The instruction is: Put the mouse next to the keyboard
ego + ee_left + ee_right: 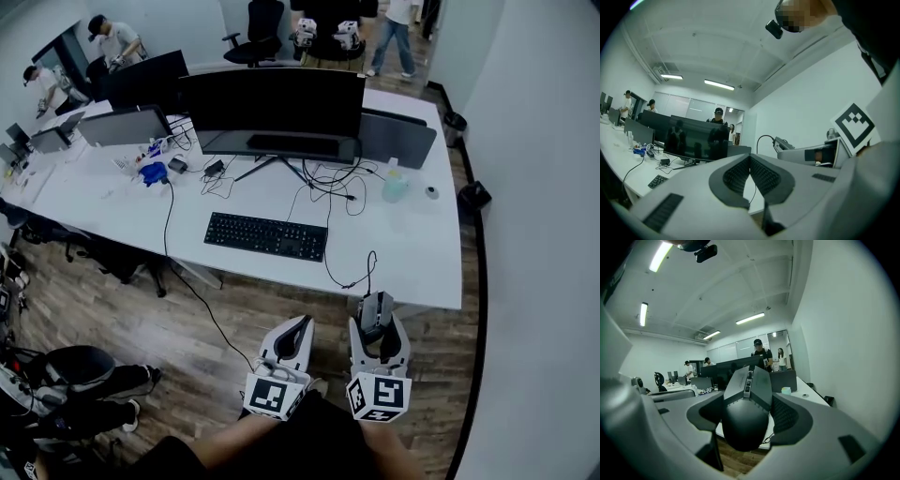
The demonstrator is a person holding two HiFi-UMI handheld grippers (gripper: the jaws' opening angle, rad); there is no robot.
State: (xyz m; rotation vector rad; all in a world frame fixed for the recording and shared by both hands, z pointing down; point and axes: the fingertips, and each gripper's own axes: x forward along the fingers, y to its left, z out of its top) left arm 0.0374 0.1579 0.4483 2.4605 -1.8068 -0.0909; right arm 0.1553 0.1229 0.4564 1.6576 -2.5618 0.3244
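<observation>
Pinching the black wired mouse (744,418) between the jaws of the right gripper (379,339), in the air over the wood floor, just short of the white desk (422,262). Keeping the left gripper (750,159) pressed together on nothing, just beside the right. Judging pickup done; still to do: carrying to the desk and setting down beside the black keyboard (266,234), now well apart. Counting 1 mouse, 1 keyboard, 2 grippers.

A white desk (412,272) spans the head view. A dark monitor (272,103) stands at 12 o'clock on it, with cables (323,183) looped just below. A pale bottle (395,186) is at 2 and a blue item (153,173) at 10. A bin (474,195) sits at 3 on the wood floor (234,319).
</observation>
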